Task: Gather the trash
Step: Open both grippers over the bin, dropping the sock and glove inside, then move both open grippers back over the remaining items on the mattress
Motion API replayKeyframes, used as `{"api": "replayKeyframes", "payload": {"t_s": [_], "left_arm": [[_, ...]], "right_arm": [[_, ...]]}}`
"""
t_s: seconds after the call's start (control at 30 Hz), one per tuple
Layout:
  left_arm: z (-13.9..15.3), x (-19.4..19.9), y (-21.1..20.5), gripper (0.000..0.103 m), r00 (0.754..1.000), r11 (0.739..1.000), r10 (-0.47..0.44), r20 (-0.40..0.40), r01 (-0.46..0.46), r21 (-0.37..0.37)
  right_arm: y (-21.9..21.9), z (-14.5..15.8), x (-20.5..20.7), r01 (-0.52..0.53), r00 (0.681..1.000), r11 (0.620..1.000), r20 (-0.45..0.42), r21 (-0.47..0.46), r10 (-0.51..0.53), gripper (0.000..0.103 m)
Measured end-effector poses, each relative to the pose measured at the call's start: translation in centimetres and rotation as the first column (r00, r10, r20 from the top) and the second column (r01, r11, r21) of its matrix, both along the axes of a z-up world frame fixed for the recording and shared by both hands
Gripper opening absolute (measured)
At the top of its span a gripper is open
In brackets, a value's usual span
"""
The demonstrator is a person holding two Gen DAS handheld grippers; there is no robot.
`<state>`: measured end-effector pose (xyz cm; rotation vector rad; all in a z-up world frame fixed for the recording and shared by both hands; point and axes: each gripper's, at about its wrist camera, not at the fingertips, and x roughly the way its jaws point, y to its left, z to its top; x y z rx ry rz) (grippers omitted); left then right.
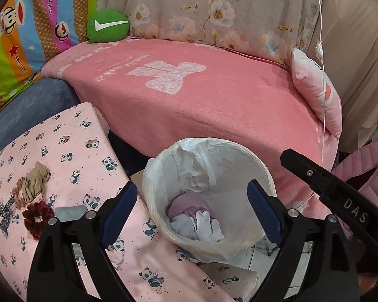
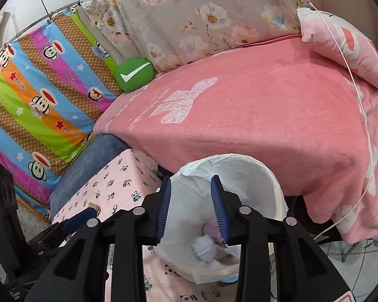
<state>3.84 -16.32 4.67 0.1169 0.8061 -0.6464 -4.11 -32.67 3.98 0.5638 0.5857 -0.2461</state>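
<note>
A round bin [image 1: 262,173] lined with a white plastic bag stands on the floor in front of the pink sofa. Crumpled white tissues [image 1: 201,226] and a mauve wad [image 1: 186,206] lie in its bottom. My left gripper [image 1: 191,201] hangs open and wide above the bin's mouth, with nothing between its blue pads. In the right wrist view my right gripper [image 2: 191,183] is over the bin's [image 2: 239,173] near rim, jaws partly apart and empty. A blurred white wad [image 2: 205,250] is inside the bin below it.
To the left, a pink panda-print cushion [image 1: 70,151] carries scrunchies [image 1: 35,216] and a beige cloth [image 1: 35,181]. A pink blanket [image 1: 214,105] covers the seat behind the bin. A thin white cord [image 1: 322,95] hangs at the right beside a small pink pillow [image 1: 312,88]. Tiled floor [image 1: 259,259] shows below.
</note>
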Motion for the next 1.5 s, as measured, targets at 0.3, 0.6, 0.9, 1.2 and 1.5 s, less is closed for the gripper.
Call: {"api": "replayKeyframes", "payload": {"t_s": [0.3, 0.6, 0.9, 1.2, 1.5], "left_arm": [[0.0, 0.5, 2.2, 0.085, 0.998, 0.998, 0.056, -0.009, -0.056, -0.016], [-0.4, 0.9, 6.4, 0.085, 0.988, 0.988, 0.149, -0.034, -0.15, -0.038], [-1.5, 1.5, 12.1, 0.085, 0.961, 0.961, 0.27, -0.063, -0.272, -0.04], [-3.2, 2.0, 18.4, 0.086, 0.915, 0.917, 0.394, -0.088, -0.398, -0.029], [-5.3, 2.4, 24.0, 0.086, 0.862, 0.869, 0.488, -0.136, -0.494, -0.019]], "right_arm": [[1.5, 0.5, 0.6, -0.036, 0.999, 0.999, -0.01, -0.029, 0.036, 0.036], [4.6, 0.8, 1.8, -0.111, 0.993, 0.992, -0.035, -0.059, 0.109, 0.041], [9.8, 0.4, 2.9, -0.218, 0.974, 0.974, -0.069, -0.066, 0.214, 0.045], [15.4, -1.1, 4.3, -0.315, 0.943, 0.947, -0.128, -0.058, 0.306, 0.051], [20.0, -3.7, 5.8, -0.391, 0.906, 0.919, -0.2, -0.052, 0.374, 0.051]]}}
